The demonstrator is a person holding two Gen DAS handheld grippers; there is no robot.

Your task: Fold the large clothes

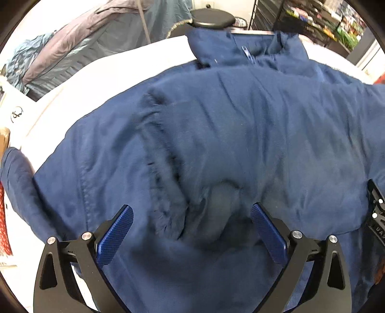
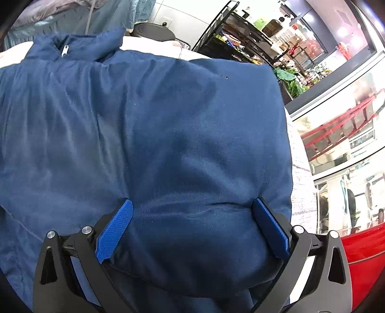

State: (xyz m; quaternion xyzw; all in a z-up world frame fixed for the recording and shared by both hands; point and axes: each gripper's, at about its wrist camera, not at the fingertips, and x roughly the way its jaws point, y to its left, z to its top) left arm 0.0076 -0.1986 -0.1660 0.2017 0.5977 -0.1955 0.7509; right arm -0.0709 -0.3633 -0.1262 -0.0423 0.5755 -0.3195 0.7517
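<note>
Navy-blue padded fabric of a large zip-up jacket [image 1: 240,125] is filling most of both wrist views, lying spread over a white table surface [image 1: 101,72] with its collar at the far edge. A sleeve with a ruffled seam is lying folded across the body in the left wrist view, and the cloth is bunching into a small hollow just ahead of the fingers. Beyond the table, a grey-and-teal quilted cover [image 1: 72,48] is hanging at the far left, and a black wire shelving rack [image 2: 240,36] holding mixed goods is standing at the far right beside a round black stool seat [image 1: 211,16].

Nearer, the left gripper [image 1: 191,214] is hovering over the jacket with its blue textured pads [image 1: 115,236] standing wide apart, no cloth pinched between them. The right gripper [image 2: 192,211] is likewise spread wide, its blue pads [image 2: 113,233] sitting on either side of a puffy bulge at the jacket's near hem; whether they are pressing the fabric cannot be told. A silver zipper pull [image 2: 65,50] is showing at the collar.
</note>
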